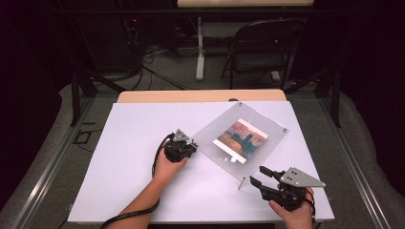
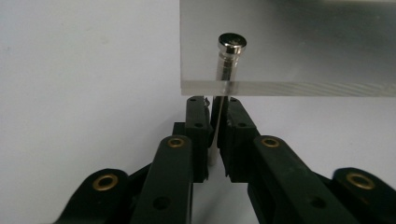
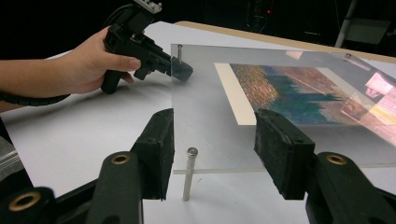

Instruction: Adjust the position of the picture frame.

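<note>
The table (image 1: 143,143) has a plain white top edged at the far side by a pale wood strip, and on it sits a clear, colourless acrylic frame (image 1: 210,133) holding a print (image 1: 240,139) banded in orange, pink, teal and dark blue with a cream border. Its standoff pins are shiny silver metal (image 2: 231,46). Both the left gripper (image 2: 214,112) and the right gripper (image 3: 212,140) are matte black with small brass-coloured rivets, and the right one carries a grey plate (image 1: 300,177).
</note>
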`<state>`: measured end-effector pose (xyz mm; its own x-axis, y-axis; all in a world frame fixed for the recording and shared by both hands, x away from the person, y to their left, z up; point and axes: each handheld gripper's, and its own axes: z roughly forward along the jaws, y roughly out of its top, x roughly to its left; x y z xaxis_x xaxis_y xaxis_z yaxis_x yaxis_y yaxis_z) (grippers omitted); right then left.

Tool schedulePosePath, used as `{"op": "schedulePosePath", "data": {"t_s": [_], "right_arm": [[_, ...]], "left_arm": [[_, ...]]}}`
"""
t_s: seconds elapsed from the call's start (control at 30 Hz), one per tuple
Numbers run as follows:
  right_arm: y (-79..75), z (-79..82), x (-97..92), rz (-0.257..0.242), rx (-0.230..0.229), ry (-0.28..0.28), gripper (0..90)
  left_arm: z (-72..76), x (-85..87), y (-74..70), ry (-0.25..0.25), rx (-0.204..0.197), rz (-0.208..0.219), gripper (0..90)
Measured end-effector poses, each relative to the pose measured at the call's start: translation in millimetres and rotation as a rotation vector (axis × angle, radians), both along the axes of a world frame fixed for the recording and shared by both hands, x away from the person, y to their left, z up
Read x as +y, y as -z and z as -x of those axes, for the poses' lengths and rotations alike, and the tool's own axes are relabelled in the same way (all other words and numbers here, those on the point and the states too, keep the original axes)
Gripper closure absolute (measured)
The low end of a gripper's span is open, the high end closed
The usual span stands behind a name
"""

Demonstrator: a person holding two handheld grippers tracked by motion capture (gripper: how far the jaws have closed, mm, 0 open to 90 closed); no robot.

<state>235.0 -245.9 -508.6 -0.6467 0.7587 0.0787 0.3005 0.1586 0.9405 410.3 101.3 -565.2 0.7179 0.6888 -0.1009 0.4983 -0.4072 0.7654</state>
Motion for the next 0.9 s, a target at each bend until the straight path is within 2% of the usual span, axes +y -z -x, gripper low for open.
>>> {"op": "schedulePosePath", "data": {"t_s": [0.07,0.27,0.33,0.57,0.8,0.9], "right_arm": [[0.7,0.6,-1.1,-0.002,0.004,0.003,47.8],[4.3,2.0,-4.9,-0.006,0.04,0.014,48.8],[4.8,2.0,-5.4,-0.005,0.039,0.014,48.9],[6.8,4.9,-8.2,0.002,0.067,0.013,53.1],[7.3,9.0,-9.1,0.004,0.073,0.014,55.9],[8.5,9.9,-9.2,0.003,0.091,0.01,57.1]], "left_arm": [[-0.3,0.2,-0.6,0.003,0.004,-0.003,84.7],[-2.3,2.1,-7.0,0.002,0.018,0.026,84.4],[-2.4,2.2,-8.2,0.001,0.023,0.033,84.4],[-3.5,3.5,-23.5,0.015,0.025,0.07,84.2],[-5.4,4.1,-36.6,0.03,0.027,0.086,84.1],[-4.9,3.9,-41.7,0.033,0.029,0.1,84.0]]}}
